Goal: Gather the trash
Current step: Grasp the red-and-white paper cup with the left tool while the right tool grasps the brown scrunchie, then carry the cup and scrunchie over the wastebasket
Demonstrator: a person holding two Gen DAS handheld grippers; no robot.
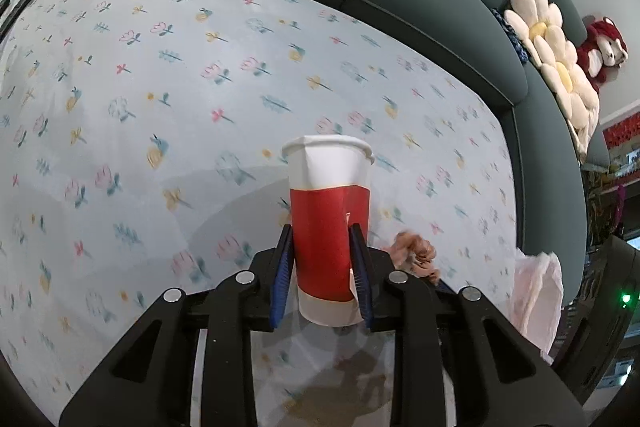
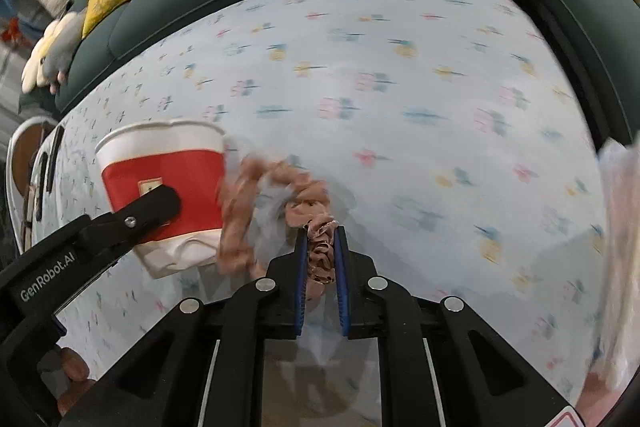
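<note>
Left gripper clamps the red-and-white paper cup, already dented; tighter squeeze risks collapse. Right gripper pinches a pink scrunchie above the floral tablecloth; its dangling loop may snag

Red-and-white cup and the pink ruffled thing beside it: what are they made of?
Red-and-white cup: looks like thin matte paper with a rolled rim; the base is crumpled and dented in the right wrist view, so it seems soft-walled. Pink ruffled thing: apparently fabric, gathered in loops with a slight sheen, possibly satin-like; blur leaves the weave open.
</note>
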